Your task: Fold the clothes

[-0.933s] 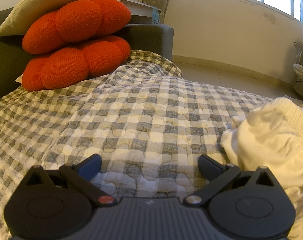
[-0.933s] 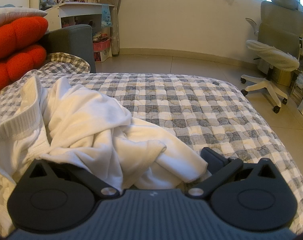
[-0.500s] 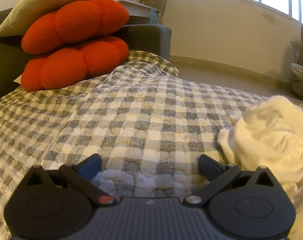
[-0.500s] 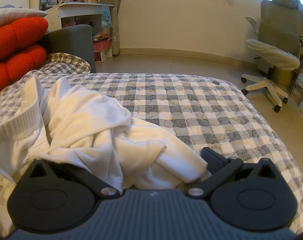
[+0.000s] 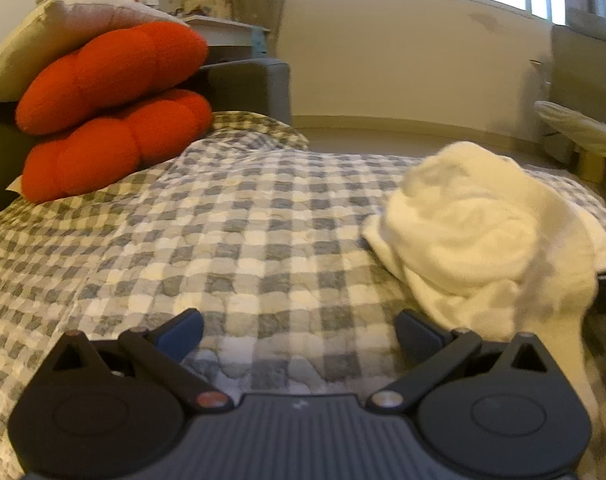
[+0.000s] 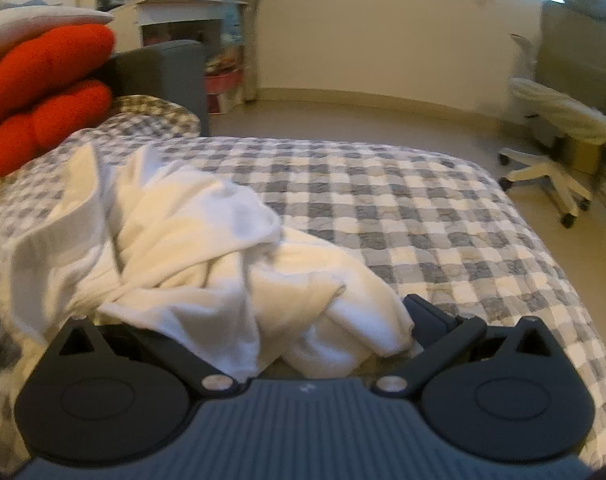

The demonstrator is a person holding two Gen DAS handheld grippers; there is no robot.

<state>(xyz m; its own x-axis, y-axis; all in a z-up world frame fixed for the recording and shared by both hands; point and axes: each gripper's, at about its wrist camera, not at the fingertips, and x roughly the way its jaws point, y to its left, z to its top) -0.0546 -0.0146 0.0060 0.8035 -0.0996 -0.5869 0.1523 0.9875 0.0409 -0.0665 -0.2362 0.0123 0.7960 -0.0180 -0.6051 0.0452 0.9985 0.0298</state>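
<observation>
A crumpled white garment (image 5: 479, 240) lies in a heap on the grey-and-cream checked quilt (image 5: 231, 240), to the right in the left wrist view. My left gripper (image 5: 299, 332) is open over bare quilt, its right finger just short of the heap. In the right wrist view the same white garment (image 6: 207, 256) fills the lower left. My right gripper (image 6: 271, 320) is open with folds of the garment lying between its fingers; cloth covers its left fingertip.
Two red knitted cushions (image 5: 111, 116) and a pale pillow (image 5: 63, 28) are stacked against a dark sofa arm (image 5: 247, 84) at the left. A white office chair (image 6: 555, 136) stands on the floor past the quilt's right edge (image 6: 551, 248). A wall with windows lies ahead.
The left gripper has swung to the right, so the white garment sits nearer the middle of its view. The right gripper has shifted slightly. Both stay open.
</observation>
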